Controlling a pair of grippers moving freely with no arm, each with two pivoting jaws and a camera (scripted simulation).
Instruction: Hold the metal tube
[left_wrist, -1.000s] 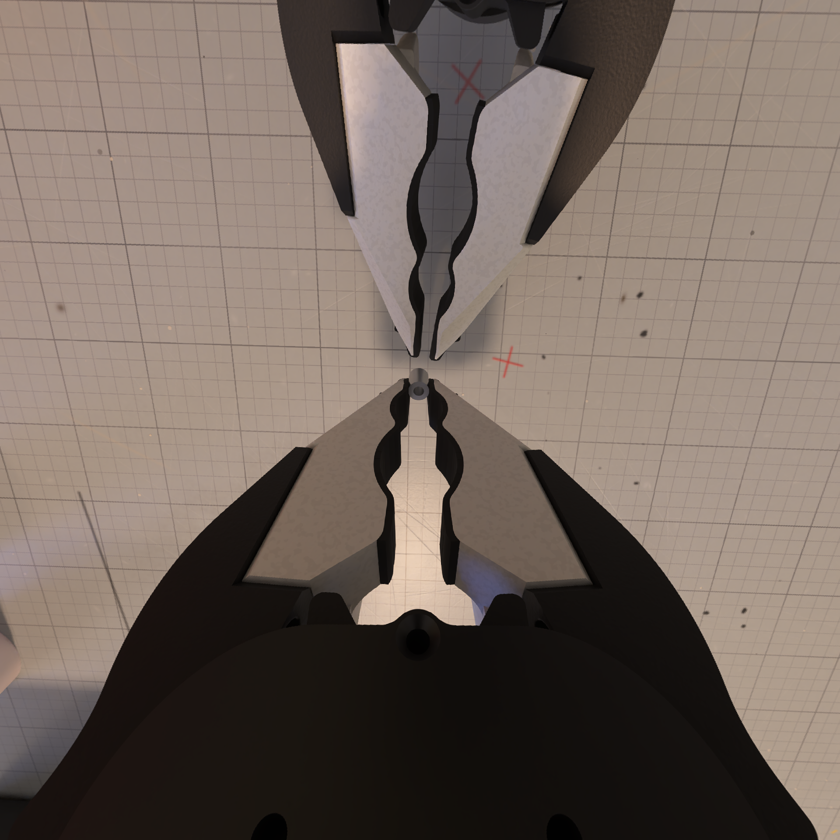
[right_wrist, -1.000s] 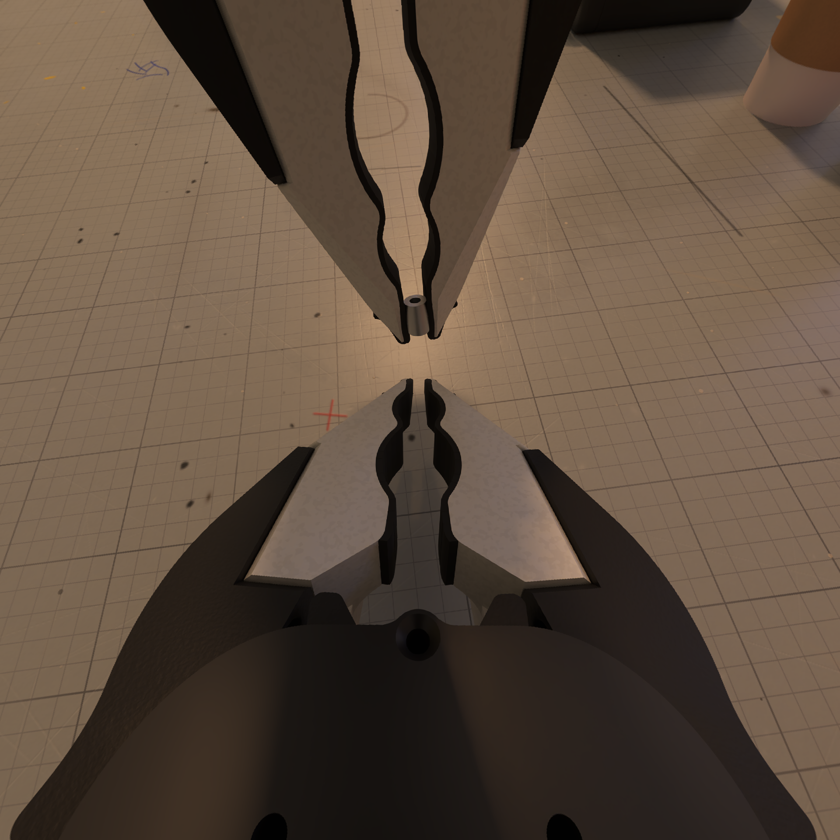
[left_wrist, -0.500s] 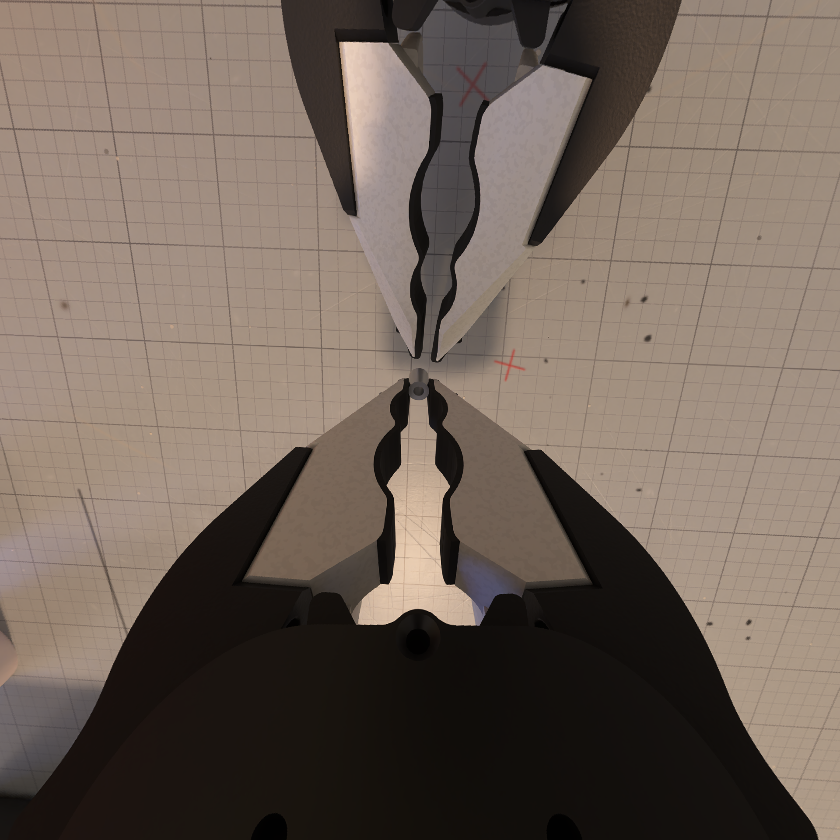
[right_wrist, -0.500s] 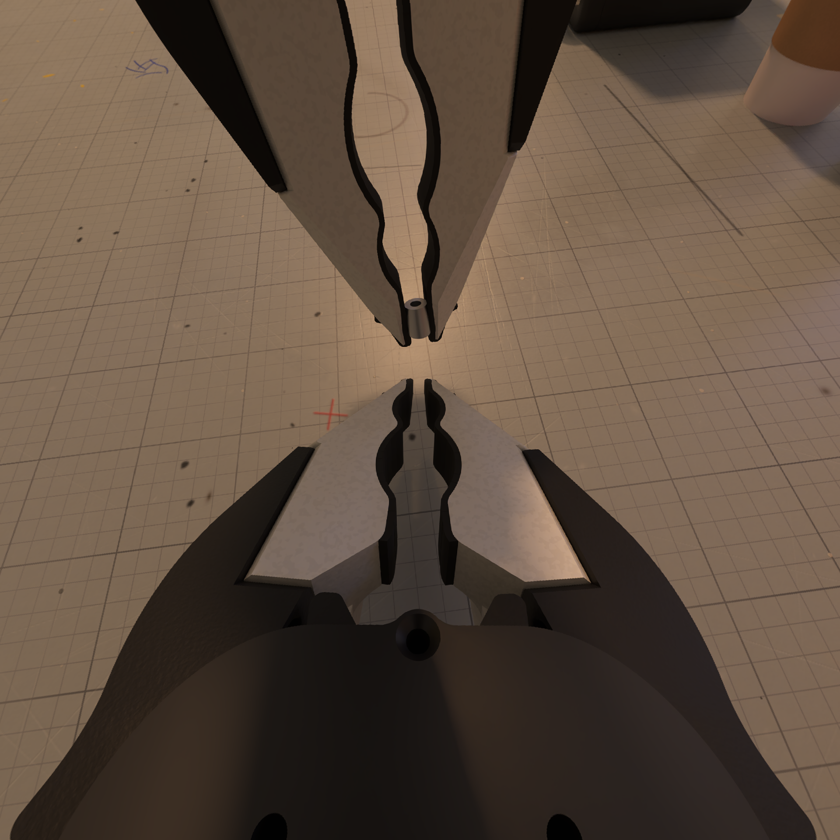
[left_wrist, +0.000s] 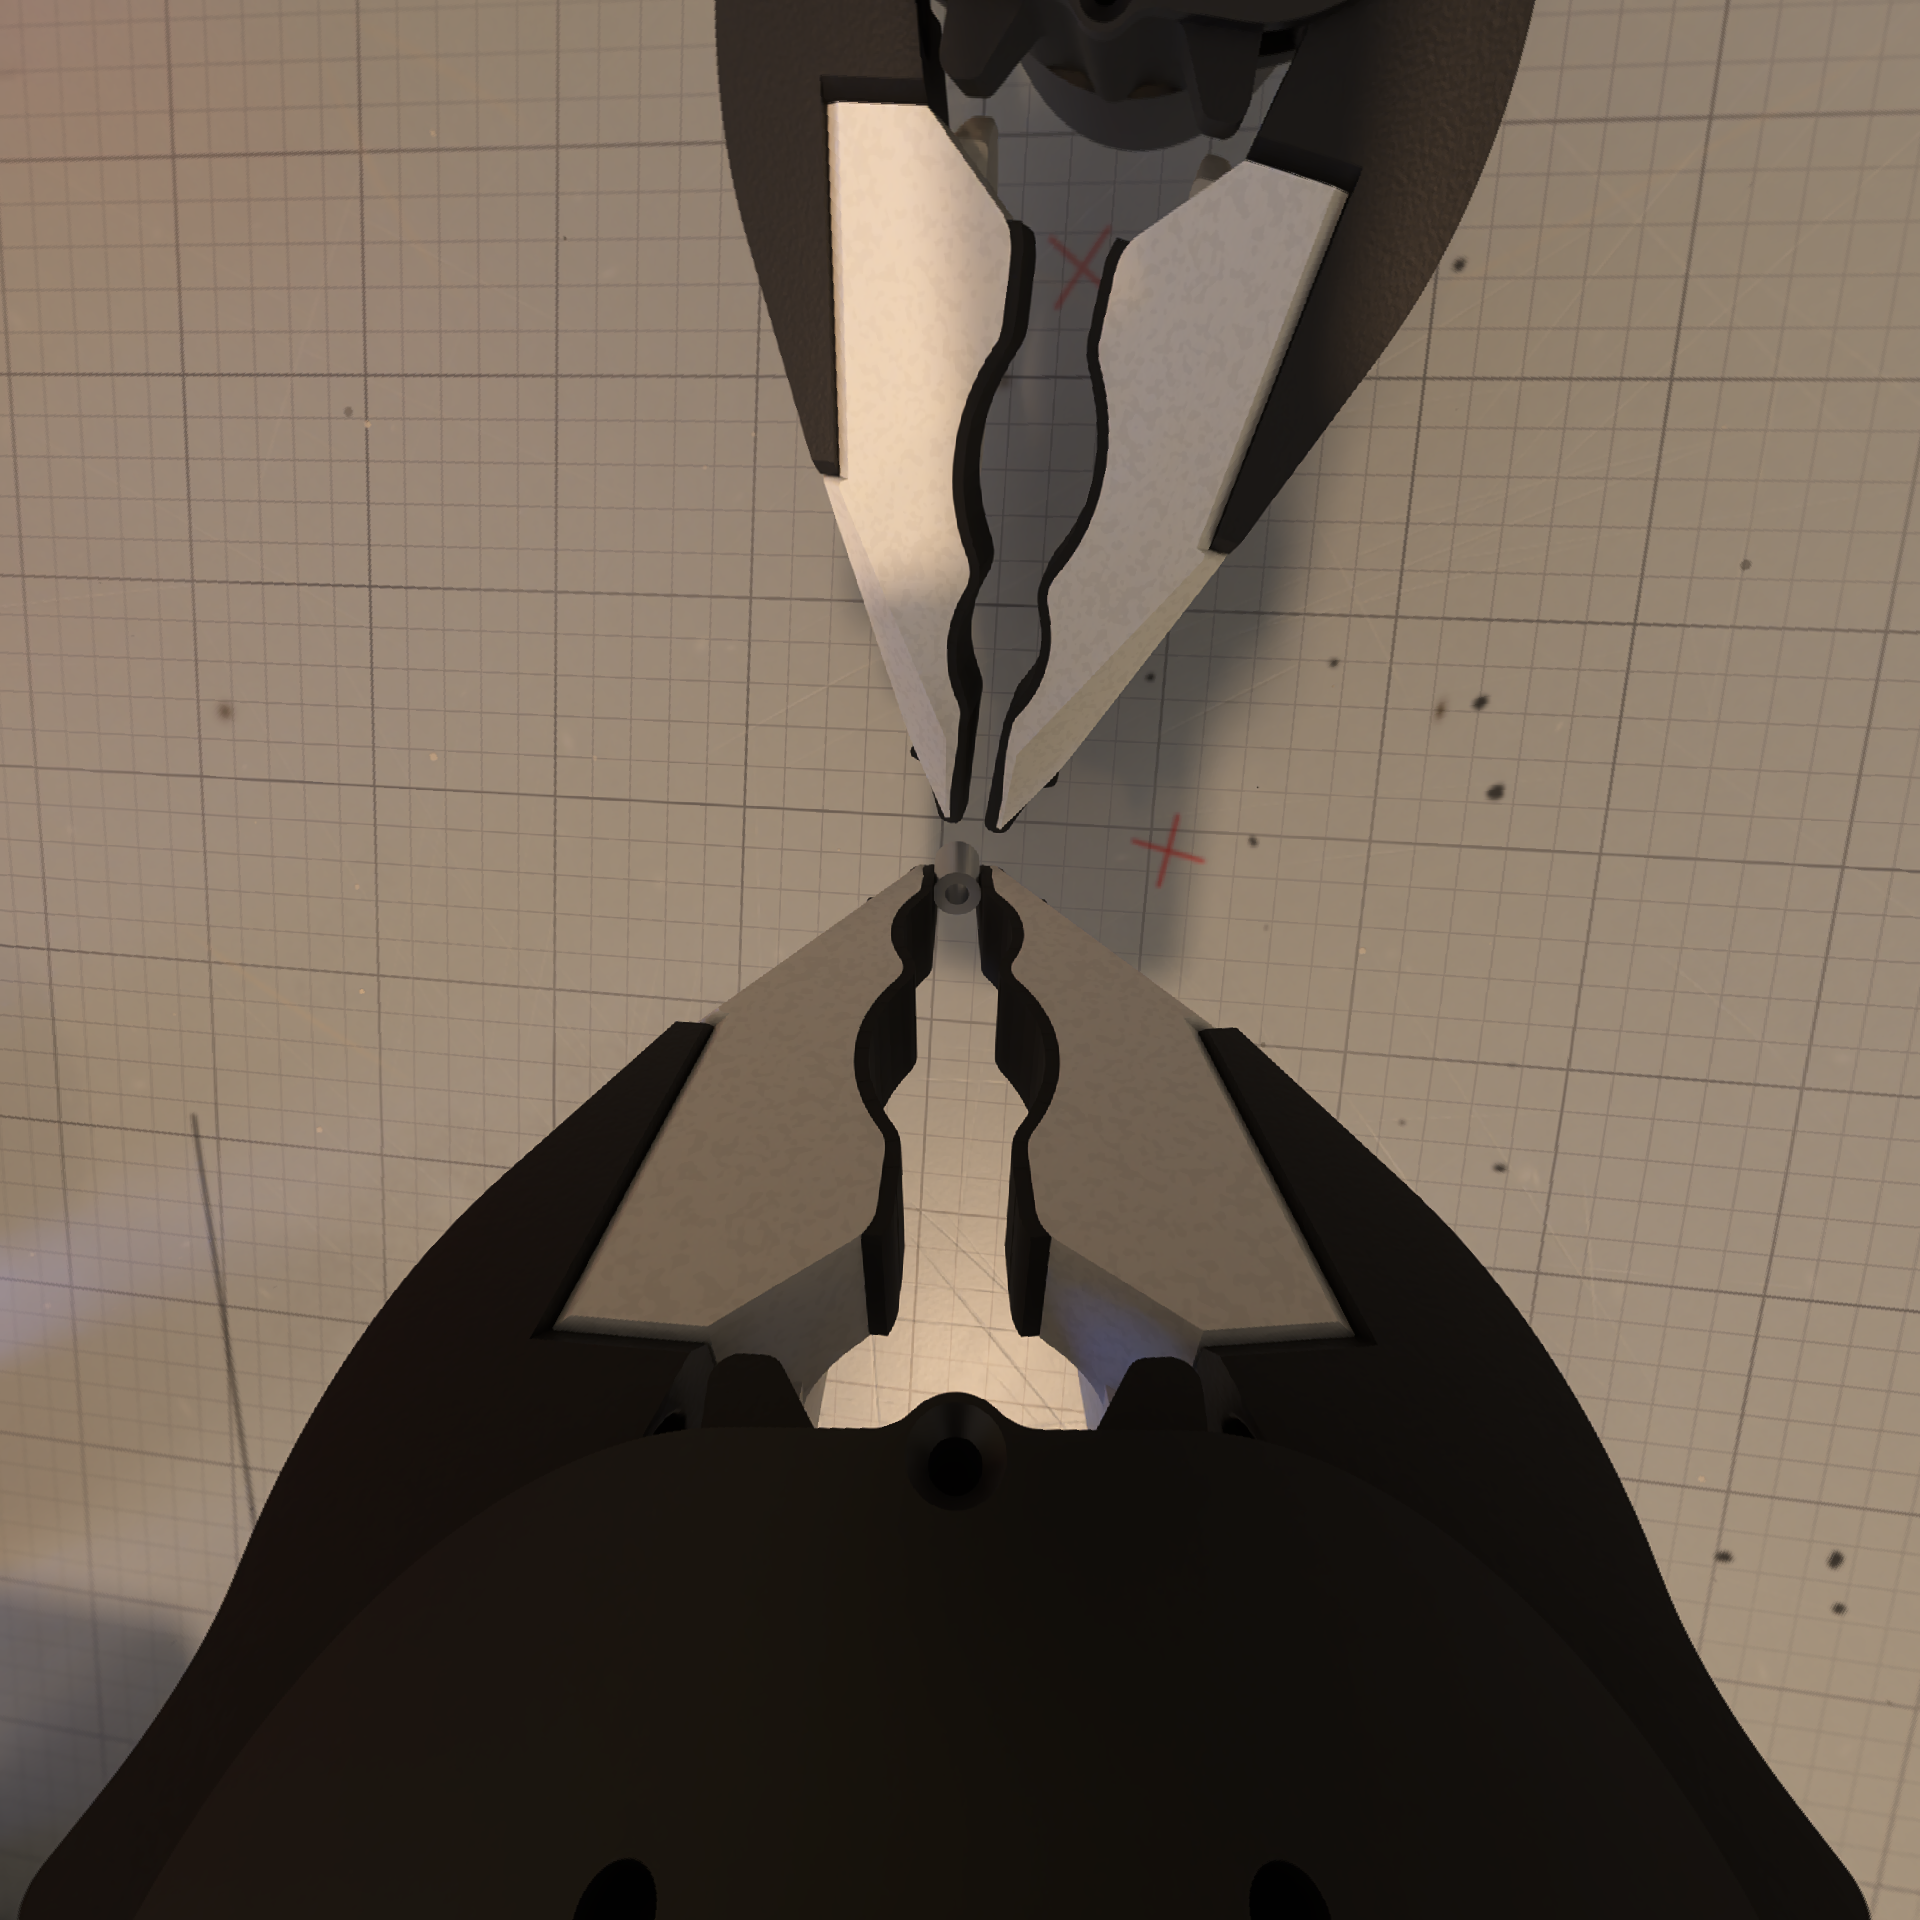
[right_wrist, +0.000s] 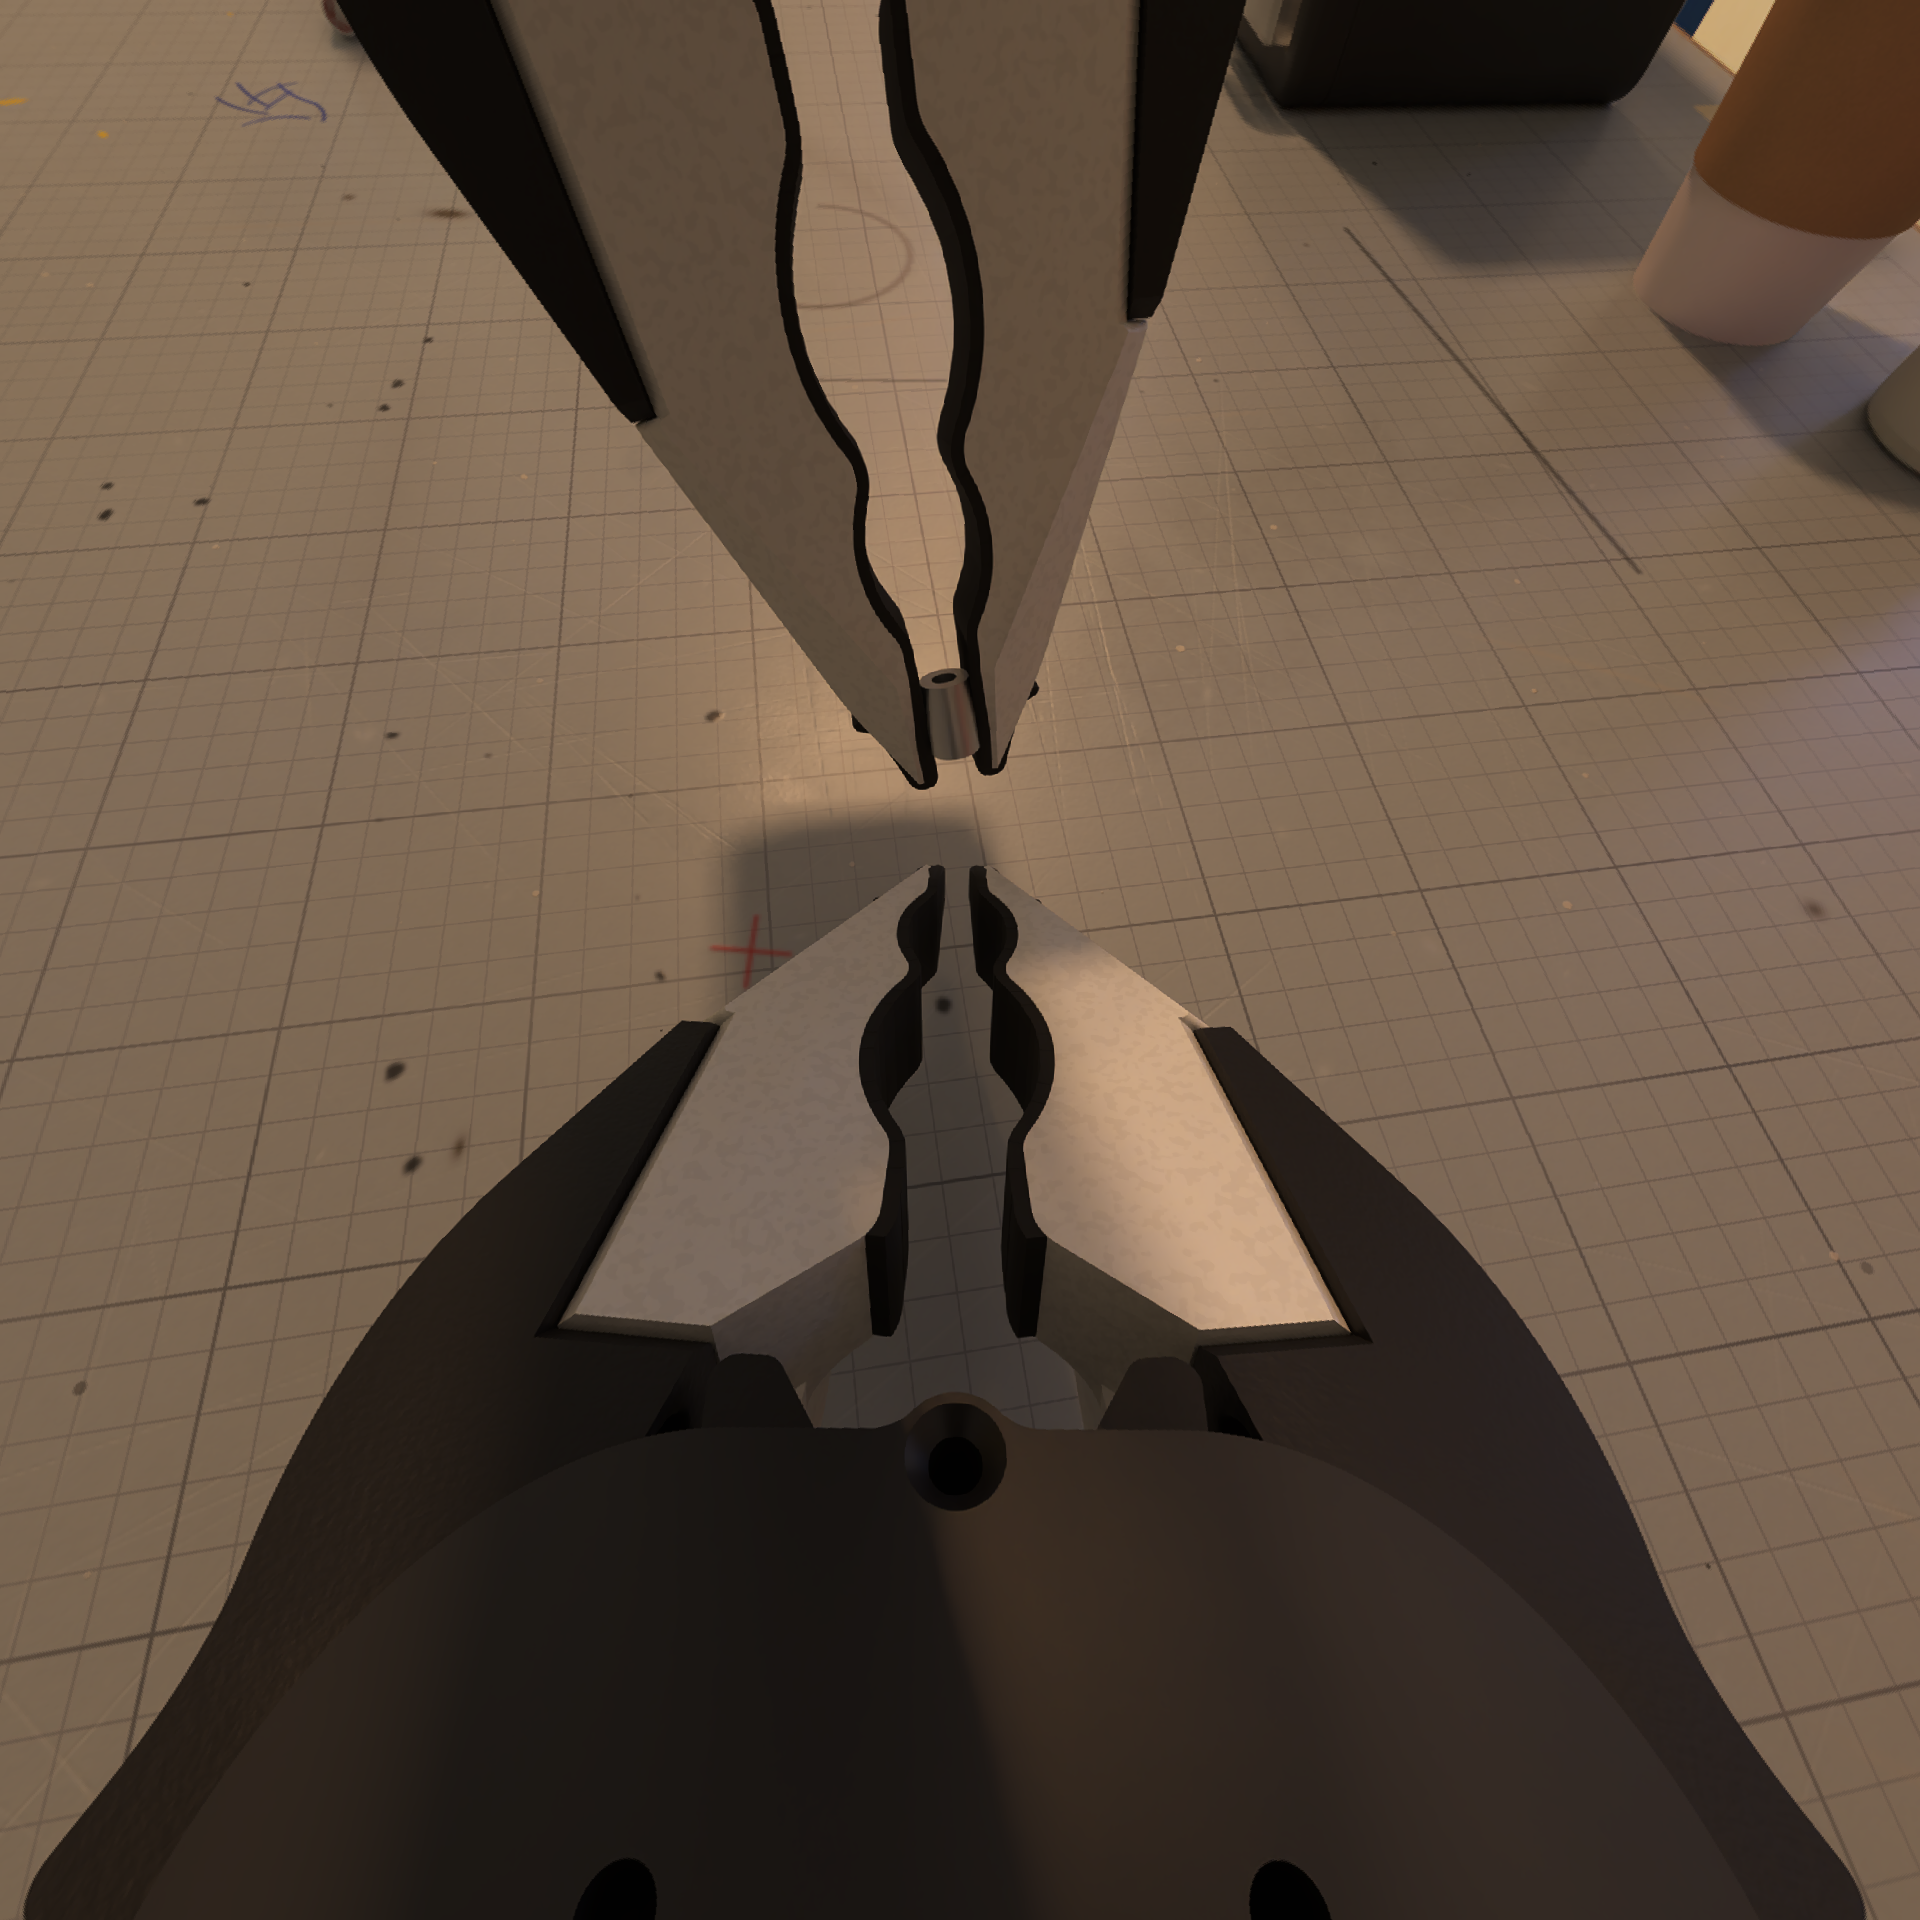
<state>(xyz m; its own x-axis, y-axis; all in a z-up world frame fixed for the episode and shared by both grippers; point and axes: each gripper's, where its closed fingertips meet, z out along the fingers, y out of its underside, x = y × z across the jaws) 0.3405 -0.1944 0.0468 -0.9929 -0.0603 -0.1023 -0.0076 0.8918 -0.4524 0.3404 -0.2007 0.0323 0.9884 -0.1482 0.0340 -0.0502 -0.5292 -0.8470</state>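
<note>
Metal tube (right_wrist: 949, 715) between left hand-held gripper (left_wrist: 957, 896) tips, open mat (right_wrist: 1455, 790) all round.

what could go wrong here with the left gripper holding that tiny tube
1. The metal tube is pinched only at the very tips of the left gripper, so it could slip or pivot out.
2. The right gripper, nearly closed and empty, points tip to tip at it; any push forward might knock the tube loose.
3. If dropped onto the grid mat, it could roll away.
</note>
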